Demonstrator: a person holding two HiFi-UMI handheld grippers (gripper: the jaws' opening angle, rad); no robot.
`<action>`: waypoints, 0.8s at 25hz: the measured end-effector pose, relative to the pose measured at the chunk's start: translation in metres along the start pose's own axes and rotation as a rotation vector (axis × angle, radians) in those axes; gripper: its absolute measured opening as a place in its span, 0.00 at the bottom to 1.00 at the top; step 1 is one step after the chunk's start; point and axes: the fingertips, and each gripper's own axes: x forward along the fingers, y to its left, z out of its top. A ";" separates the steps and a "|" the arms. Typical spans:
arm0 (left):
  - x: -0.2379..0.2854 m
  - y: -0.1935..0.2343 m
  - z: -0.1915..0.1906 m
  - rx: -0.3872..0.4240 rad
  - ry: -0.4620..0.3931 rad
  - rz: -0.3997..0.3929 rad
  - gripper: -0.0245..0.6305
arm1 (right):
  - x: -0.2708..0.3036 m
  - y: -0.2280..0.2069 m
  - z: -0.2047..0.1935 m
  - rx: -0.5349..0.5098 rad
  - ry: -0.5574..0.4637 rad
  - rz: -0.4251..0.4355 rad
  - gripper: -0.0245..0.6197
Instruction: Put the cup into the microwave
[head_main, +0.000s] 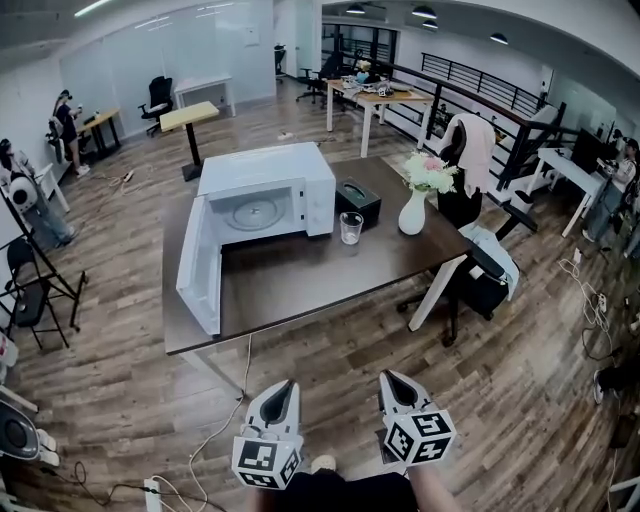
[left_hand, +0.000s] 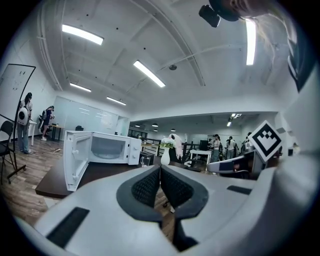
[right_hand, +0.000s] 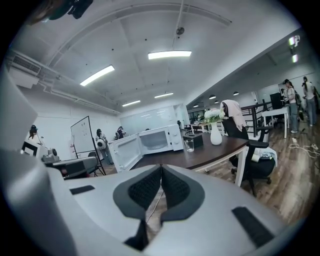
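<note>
Bright, even light falls from ceiling strip lamps (right_hand: 169, 54); we note only faint shadows. Both gripper views curve strongly into dark corners, and the near foreground seems slightly soft.

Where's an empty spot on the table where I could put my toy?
The biggest bare patch of the table is the near part, between the open door of the microwave and the cup. It's crowded at the far right, where cup, black box and vase stand close together.
</note>
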 end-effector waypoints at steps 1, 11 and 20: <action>0.002 0.003 0.000 -0.001 0.004 -0.005 0.05 | 0.004 0.000 0.000 0.003 0.001 -0.004 0.03; 0.015 0.023 -0.010 -0.011 0.029 -0.049 0.05 | 0.022 0.003 -0.008 0.014 0.020 -0.048 0.03; 0.007 0.034 -0.013 -0.038 0.024 -0.033 0.05 | 0.021 0.009 -0.015 0.001 0.044 -0.054 0.03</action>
